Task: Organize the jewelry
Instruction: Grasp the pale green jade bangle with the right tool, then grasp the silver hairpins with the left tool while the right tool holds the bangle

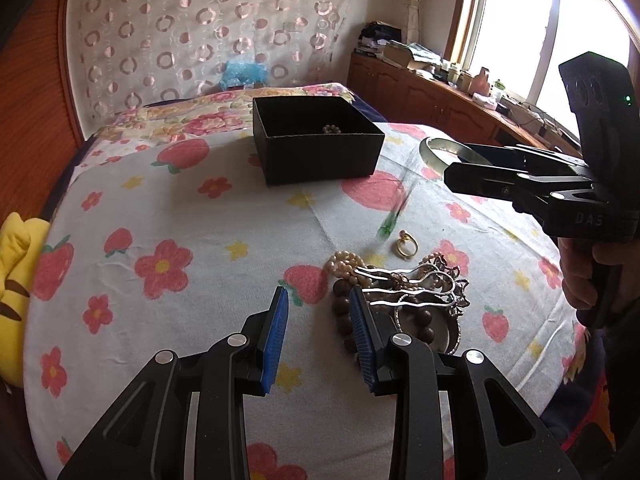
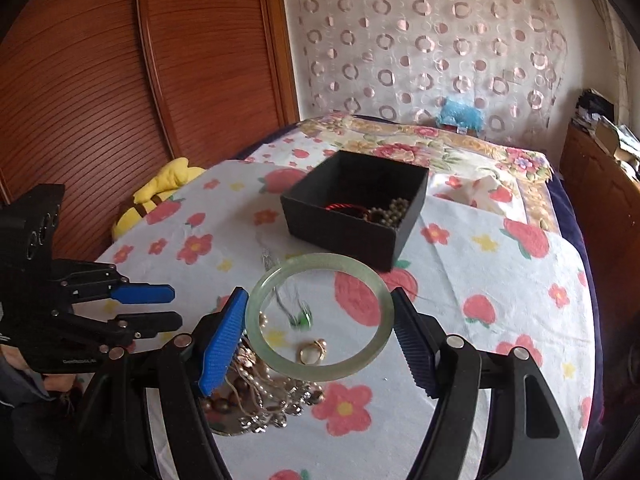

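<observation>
A black open box (image 1: 316, 140) (image 2: 356, 204) stands on the flowered cloth and holds beads (image 2: 390, 210) and a red cord piece (image 2: 340, 206). My right gripper (image 2: 320, 316) (image 1: 460, 160) is shut on a pale green jade bangle (image 2: 320, 316) (image 1: 440, 148) and holds it above the cloth, short of the box. My left gripper (image 1: 318, 312) (image 2: 172, 306) is open and empty, low beside a jewelry pile (image 1: 400, 292) (image 2: 260, 392) of pearls, brown beads and silver hairpins. A gold ring (image 1: 406, 246) (image 2: 314, 350) and a green pendant necklace (image 1: 388, 228) (image 2: 300, 316) lie nearby.
A yellow plush toy (image 1: 16, 256) (image 2: 160, 192) lies at the cloth's left edge. A wooden wardrobe (image 2: 140, 80) is on the left, a wooden cabinet (image 1: 420, 88) with clutter under the window. A floral quilt (image 1: 224, 108) lies behind the box.
</observation>
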Tool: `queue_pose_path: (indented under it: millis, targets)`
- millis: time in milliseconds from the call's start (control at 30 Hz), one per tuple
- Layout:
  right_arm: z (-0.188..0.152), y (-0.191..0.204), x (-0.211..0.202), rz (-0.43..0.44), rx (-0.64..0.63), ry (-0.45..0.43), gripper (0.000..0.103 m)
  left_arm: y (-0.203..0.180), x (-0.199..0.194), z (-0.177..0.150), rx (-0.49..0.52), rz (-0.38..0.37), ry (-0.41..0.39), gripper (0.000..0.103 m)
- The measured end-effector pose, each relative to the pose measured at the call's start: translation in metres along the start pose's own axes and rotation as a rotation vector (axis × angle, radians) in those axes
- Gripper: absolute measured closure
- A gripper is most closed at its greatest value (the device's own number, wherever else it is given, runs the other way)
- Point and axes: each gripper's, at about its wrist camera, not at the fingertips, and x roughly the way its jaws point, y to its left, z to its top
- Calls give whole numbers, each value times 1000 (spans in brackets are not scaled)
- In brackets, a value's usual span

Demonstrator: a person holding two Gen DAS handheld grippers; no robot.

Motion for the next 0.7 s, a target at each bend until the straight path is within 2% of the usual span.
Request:
queue_pose_path:
  millis: [233, 700]
  targets:
    - [-3, -6, 1, -21, 12, 5, 29, 2, 1, 1, -5, -10, 2, 73]
    - [-27, -24, 7, -52, 61, 36, 29, -16, 24, 16, 3, -102, 46, 73]
